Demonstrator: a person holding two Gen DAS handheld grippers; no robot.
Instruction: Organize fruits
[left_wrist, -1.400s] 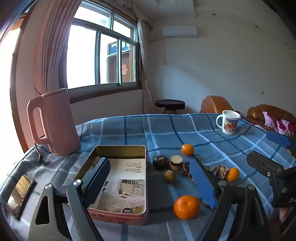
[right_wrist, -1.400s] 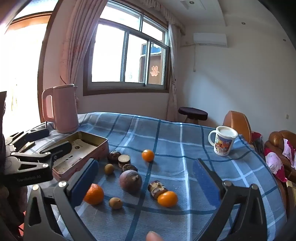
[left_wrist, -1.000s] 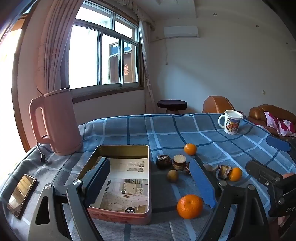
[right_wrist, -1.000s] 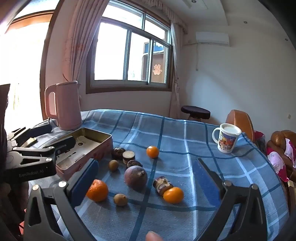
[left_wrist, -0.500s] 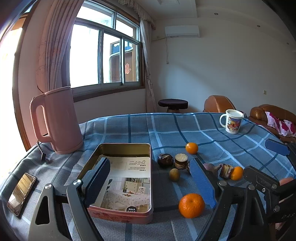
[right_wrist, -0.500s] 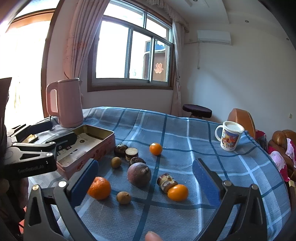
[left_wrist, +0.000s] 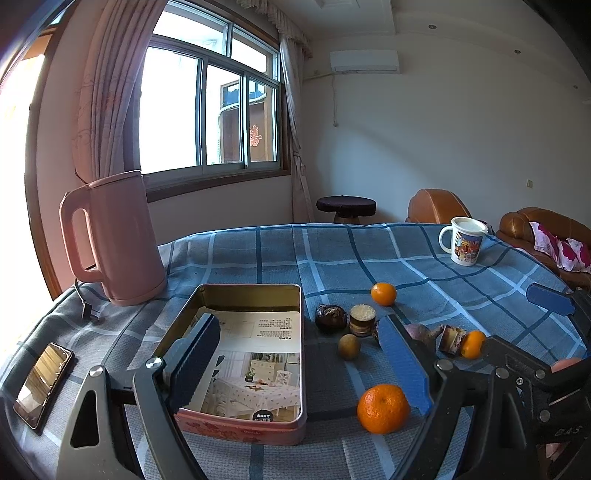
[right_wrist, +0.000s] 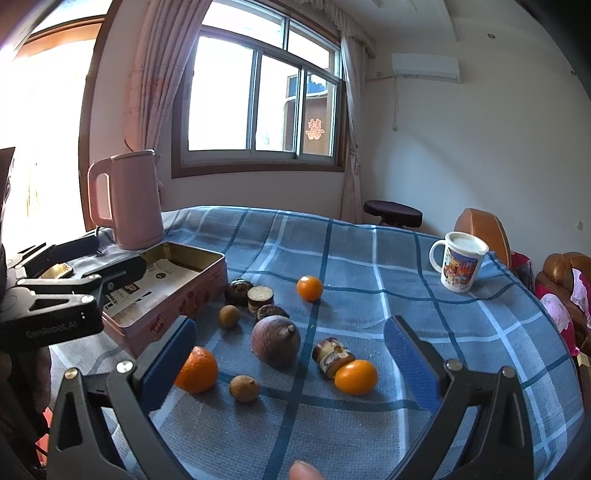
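Blue checked cloth (right_wrist: 406, 291) covers the table, with a window and a pink curtain behind it. Both grippers hover above the near edge with jaws spread wide and nothing between them. Ahead of the left gripper (left_wrist: 299, 354) and partly under its left finger lies an open tin box (left_wrist: 255, 291) lined with printed paper; a pink kettle (left_wrist: 114, 236) stands beyond the box and a phone (left_wrist: 42, 384) lies off to the gripper's left. A large orange (left_wrist: 382, 408) sits just below its right finger. Ahead of the right gripper (right_wrist: 288, 354) the fruit is scattered on the cloth beside the box: a round purple fruit (right_wrist: 275, 341) at the middle, a small brown fruit (right_wrist: 243, 387) nearer, an oval orange fruit (right_wrist: 355, 376) touching a cut piece (right_wrist: 332, 354), and a small orange (right_wrist: 309, 287) farther off. A mug (right_wrist: 460, 267) stands well beyond its right finger.
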